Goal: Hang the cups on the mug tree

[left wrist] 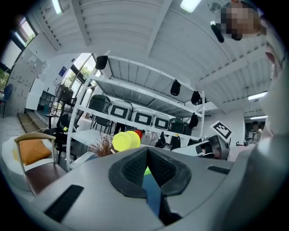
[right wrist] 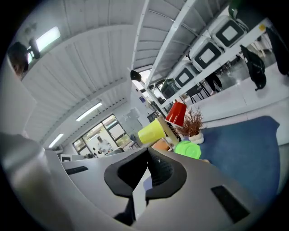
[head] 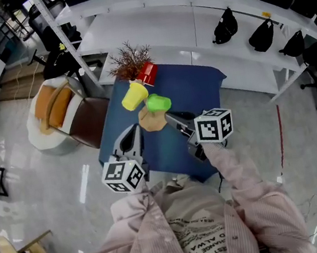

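Note:
A wooden mug tree (head: 152, 121) stands on the blue table (head: 201, 92) and carries three cups. The yellow cup (head: 133, 96) hangs on the left, the green cup (head: 158, 102) on the right, and the red cup (head: 147, 73) on the far side. My left gripper (head: 133, 133) is shut and empty, just near-left of the tree's base. My right gripper (head: 170, 119) is shut with nothing between its jaws, just right of the base and below the green cup. The right gripper view shows the yellow cup (right wrist: 152, 131), red cup (right wrist: 176, 113) and green cup (right wrist: 188, 149) past its shut jaws.
A dried plant in a pot (head: 131, 60) stands at the table's far edge behind the tree. A chair with an orange cushion (head: 59, 112) is to the left. White shelving (head: 190, 22) with black bags (head: 224, 26) runs behind the table.

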Available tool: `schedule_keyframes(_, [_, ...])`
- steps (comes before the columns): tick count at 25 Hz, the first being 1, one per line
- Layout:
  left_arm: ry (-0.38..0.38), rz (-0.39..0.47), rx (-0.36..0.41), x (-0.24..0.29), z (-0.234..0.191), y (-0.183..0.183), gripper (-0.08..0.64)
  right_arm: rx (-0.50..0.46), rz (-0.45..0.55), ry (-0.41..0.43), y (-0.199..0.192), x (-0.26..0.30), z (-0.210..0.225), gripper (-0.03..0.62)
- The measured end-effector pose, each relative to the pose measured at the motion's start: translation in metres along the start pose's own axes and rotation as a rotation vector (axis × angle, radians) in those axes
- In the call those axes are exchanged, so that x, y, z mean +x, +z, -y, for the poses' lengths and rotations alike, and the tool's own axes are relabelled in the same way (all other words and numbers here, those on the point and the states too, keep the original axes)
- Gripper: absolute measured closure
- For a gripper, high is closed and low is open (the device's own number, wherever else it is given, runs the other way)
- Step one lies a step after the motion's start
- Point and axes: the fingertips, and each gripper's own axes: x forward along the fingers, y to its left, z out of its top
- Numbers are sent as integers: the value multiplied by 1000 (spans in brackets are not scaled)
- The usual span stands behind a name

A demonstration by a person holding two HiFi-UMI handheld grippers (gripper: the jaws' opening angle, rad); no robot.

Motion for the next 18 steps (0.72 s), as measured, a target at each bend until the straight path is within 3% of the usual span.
schedule_keyframes(8, [-31, 6, 44, -3, 14, 1, 561, -265, 141, -84, 10, -31, -1, 592])
schedule_keyframes(18, [-12, 48, 83, -12, 21, 16, 561, -456, 247, -177, 27, -64, -8, 592])
